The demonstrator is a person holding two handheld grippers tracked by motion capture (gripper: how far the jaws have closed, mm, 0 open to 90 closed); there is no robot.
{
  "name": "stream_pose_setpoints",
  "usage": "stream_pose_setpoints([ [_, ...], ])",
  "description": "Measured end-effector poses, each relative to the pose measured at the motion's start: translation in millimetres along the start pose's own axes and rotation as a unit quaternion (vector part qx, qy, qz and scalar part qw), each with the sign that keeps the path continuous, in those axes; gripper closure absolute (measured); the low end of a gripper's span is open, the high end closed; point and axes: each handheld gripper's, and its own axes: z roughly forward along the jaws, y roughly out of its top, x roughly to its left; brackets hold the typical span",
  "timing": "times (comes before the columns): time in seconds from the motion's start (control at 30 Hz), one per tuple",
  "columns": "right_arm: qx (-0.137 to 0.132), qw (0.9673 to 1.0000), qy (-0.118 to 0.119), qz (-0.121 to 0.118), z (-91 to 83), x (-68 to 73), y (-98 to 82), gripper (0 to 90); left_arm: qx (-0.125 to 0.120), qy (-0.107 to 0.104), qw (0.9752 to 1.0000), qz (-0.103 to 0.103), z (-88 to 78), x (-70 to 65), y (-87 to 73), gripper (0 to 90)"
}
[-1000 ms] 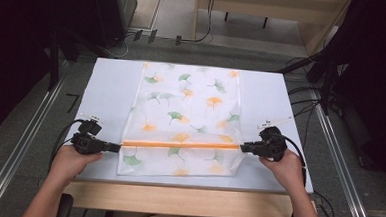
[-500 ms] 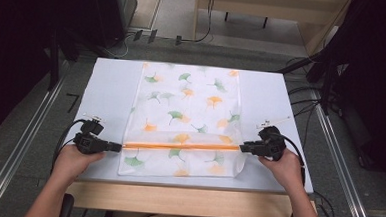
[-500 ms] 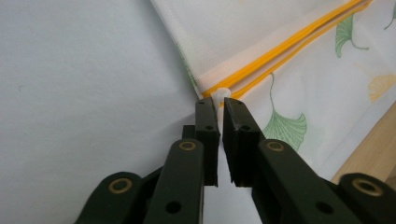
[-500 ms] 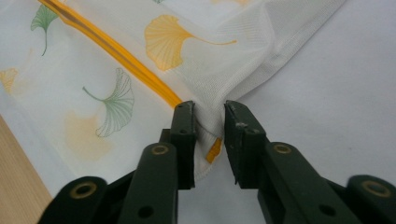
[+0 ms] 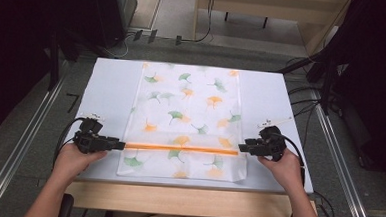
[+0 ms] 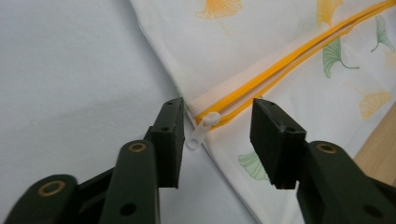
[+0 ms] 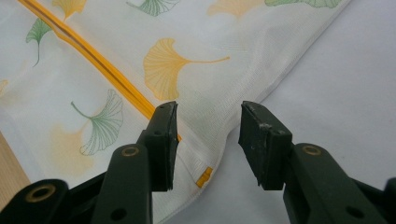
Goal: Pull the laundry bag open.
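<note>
A white mesh bag [image 5: 186, 108] printed with ginkgo leaves lies flat on the white table [image 5: 107, 84]. An orange zipper [image 5: 179, 148] runs across its near part. My left gripper [image 5: 119, 144] sits at the zipper's left end. Its jaws have just been opening and stand open [image 6: 218, 116], with the white zipper pull [image 6: 201, 133] loose between them. My right gripper [image 5: 243, 146] is at the zipper's right end. It has also just been opening and is open [image 7: 208, 116] over the bag's edge, where an orange tab [image 7: 204, 177] shows. Neither gripper's pads touch the fabric.
The table's wooden front edge [image 5: 186, 198] runs just behind the person's hands. Metal rails [image 5: 24, 144] flank the table on both sides. Cables [image 5: 307, 94] lie at the right, and dark equipment stands at the back left.
Both hands and the bag stay where they were. The jaws of both grippers look a little wider apart at the zipper's ends than before.
</note>
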Motion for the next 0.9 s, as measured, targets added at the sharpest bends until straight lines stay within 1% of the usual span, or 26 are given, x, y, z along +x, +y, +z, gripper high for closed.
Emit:
stream_pose_setpoints([
  [0.13,-0.005,1.0,-0.001,0.002,-0.1,-1.2,0.0,54.9,-0.021,0.009,0.9997,0.003,-2.3,3.0,2.8,46.1],
  [0.2,-0.009,1.0,-0.002,0.002,-0.8,-2.4,-0.1,52.5,-0.022,0.011,0.9997,0.006,-2.5,4.1,3.4,43.3],
  [0.27,-0.015,0.9999,-0.006,-0.001,-2.2,-4.0,-0.3,50.3,-0.023,0.013,0.9996,0.009,-2.9,5.1,3.9,43.1],
  [0.3,-0.021,0.9998,-0.008,-0.001,-3.1,-4.9,-0.4,49.8,-0.025,0.018,0.9995,0.009,-3.4,5.2,4.1,42.6],
  [0.33,-0.03,0.9994,-0.019,0.002,-3.9,-5.0,-0.8,47.6,-0.029,0.022,0.9993,0.012,-4.0,5.9,4.1,41.9],
  [0.37,-0.037,0.999,-0.025,-0.001,-5.2,-6.0,-1.1,46.8,-0.035,0.024,0.999,0.012,-4.3,6.5,3.9,40.5],
  [0.43,-0.046,0.9986,-0.026,0.001,-8.1,-8.9,-1.9,46.0,-0.042,0.031,0.9985,0.014,-5.7,8.3,3.7,38.4],
  [0.47,-0.05,0.9984,-0.028,0.003,-9.6,-10.4,-2.5,44.9,-0.043,0.036,0.9983,0.016,-6.6,9.4,3.6,37.9],
  [0.53,-0.059,0.9977,-0.033,0.008,-12.1,-13.4,-4.0,42.7,-0.047,0.04,0.998,0.013,-7.7,11.5,3.5,37.2],
  [0.57,-0.063,0.9974,-0.035,0.006,-13.2,-15.6,-5.0,41.9,-0.048,0.041,0.998,0.012,-8.3,12.5,3.5,37.0],
  [0.63,-0.068,0.9969,-0.036,0.01,-15.7,-18.4,-6.8,39.6,-0.051,0.047,0.9975,0.013,-9.7,14.3,3.4,36.9],
  [0.7,-0.081,0.9956,-0.046,0.011,-17.0,-20.4,-8.4,36.1,-0.056,0.058,0.9967,0.014,-11.2,16.0,3.4,37.2],
  [0.77,-0.085,0.995,-0.05,0.014,-17.8,-23.3,-9.8,33.9,-0.063,0.062,0.9959,0.015,-13.1,18.6,3.1,37.2],
  [0.9,-0.089,0.9939,-0.062,0.022,-18.1,-28.8,-13.8,30.5,-0.072,0.067,0.9951,0.006,-16.8,24.7,3.3,36.6],
])
